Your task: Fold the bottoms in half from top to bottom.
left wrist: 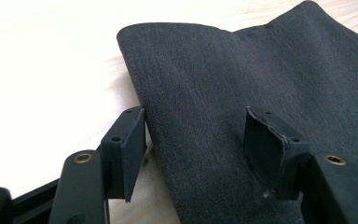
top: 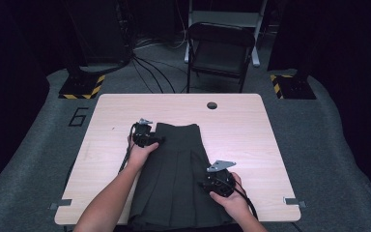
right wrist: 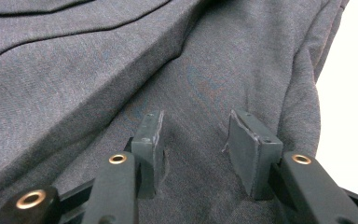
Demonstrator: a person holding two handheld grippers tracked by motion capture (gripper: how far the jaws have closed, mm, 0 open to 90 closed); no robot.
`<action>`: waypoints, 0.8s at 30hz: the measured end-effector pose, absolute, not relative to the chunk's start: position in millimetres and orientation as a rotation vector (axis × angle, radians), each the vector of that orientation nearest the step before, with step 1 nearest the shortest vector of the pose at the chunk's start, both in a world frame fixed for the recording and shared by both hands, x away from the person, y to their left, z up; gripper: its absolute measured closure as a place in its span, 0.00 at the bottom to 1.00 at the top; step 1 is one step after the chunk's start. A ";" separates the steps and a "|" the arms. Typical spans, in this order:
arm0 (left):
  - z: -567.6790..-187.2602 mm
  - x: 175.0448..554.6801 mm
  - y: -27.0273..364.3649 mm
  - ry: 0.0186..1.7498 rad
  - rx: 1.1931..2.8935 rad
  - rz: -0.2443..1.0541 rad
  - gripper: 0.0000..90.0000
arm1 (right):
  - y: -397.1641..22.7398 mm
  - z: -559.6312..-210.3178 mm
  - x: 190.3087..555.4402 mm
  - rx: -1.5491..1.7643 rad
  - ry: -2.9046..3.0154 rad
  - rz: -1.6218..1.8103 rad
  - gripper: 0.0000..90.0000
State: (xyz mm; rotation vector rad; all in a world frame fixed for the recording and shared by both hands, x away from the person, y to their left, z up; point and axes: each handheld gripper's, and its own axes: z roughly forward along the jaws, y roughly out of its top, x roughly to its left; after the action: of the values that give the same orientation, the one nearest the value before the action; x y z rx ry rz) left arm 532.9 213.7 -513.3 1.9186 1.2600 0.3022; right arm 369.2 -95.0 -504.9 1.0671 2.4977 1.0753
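Jaws apart: two grippers, one skirt [top: 174, 179]

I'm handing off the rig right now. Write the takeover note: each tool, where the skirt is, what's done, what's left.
Left tool: open, jaws straddling the left edge of the dark skirt near its waistband end; nothing pinched yet.
Right tool: open, jaws resting on the cloth near the skirt's right edge, lower down.
Skirt: laid flat and lengthwise on the wooden table, waistband at the far end, hem at the near edge.
Done: skirt looks spread out, both tools placed.
Left: probably shut both tools on the cloth and start the fold; no fold shows yet.
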 end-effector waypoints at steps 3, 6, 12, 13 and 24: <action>-515.7 533.8 213.1 1.261 1.918 0.292 0.43 | -95.8 -505.3 369.0 1.087 2.495 1.077 0.62; -517.0 535.1 212.1 1.257 1.911 0.278 0.43 | -96.3 -505.4 369.7 1.084 2.493 1.083 0.62; -518.2 536.1 208.7 1.259 1.930 0.261 0.44 | -95.7 -505.7 371.2 1.065 2.485 1.090 0.61; -518.2 536.6 208.3 1.257 1.927 0.275 0.47 | -95.6 -505.7 371.2 1.065 2.485 1.089 0.61; -507.3 532.8 208.5 1.250 1.922 0.333 0.83 | -95.7 -505.3 371.2 1.062 2.484 1.093 0.61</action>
State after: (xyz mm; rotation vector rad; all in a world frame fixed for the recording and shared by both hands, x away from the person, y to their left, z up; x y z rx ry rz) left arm 532.8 208.5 -507.3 1.9219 1.2499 0.3332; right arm 371.2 -95.7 -505.3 1.0624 2.4845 1.0925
